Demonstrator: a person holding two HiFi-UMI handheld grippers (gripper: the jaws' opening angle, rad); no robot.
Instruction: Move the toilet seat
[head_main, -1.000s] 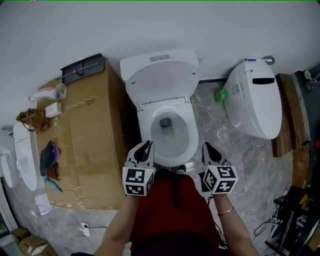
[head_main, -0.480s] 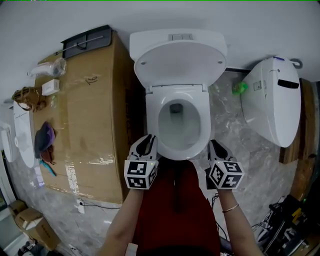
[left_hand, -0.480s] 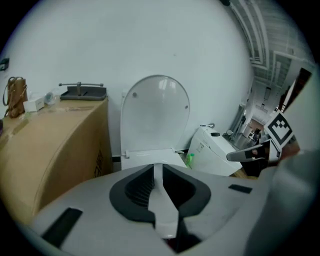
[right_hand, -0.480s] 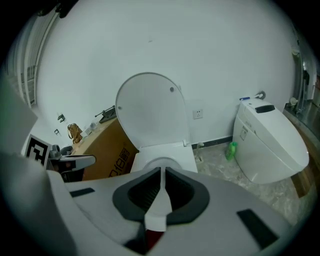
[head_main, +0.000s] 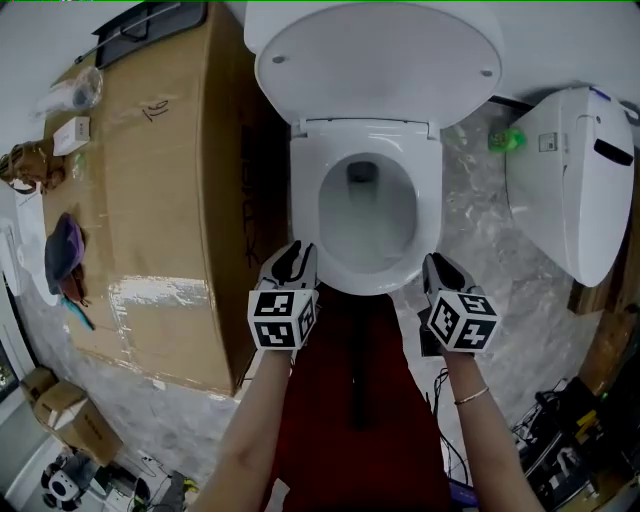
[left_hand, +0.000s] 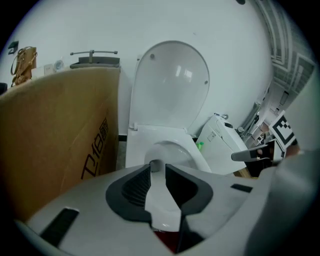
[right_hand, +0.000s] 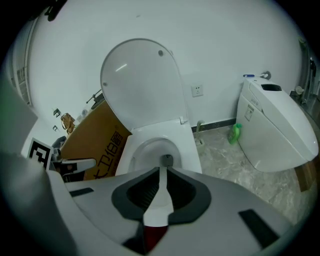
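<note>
The left gripper (head_main: 296, 252), beside the toilet bowl (head_main: 307, 200), has just been parting its jaws, nothing between them. The right gripper (head_main: 438, 264) has its jaws pressed together.

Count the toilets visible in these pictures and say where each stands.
2. The open toilet stands in the centre, beside the cardboard box; the closed toilet stands to its right. Others may be out of frame.

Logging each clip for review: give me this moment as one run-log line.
left gripper: jaws have just been opening, nothing between | right gripper: shut, empty | toilet lid: up | seat: down, untouched
</note>
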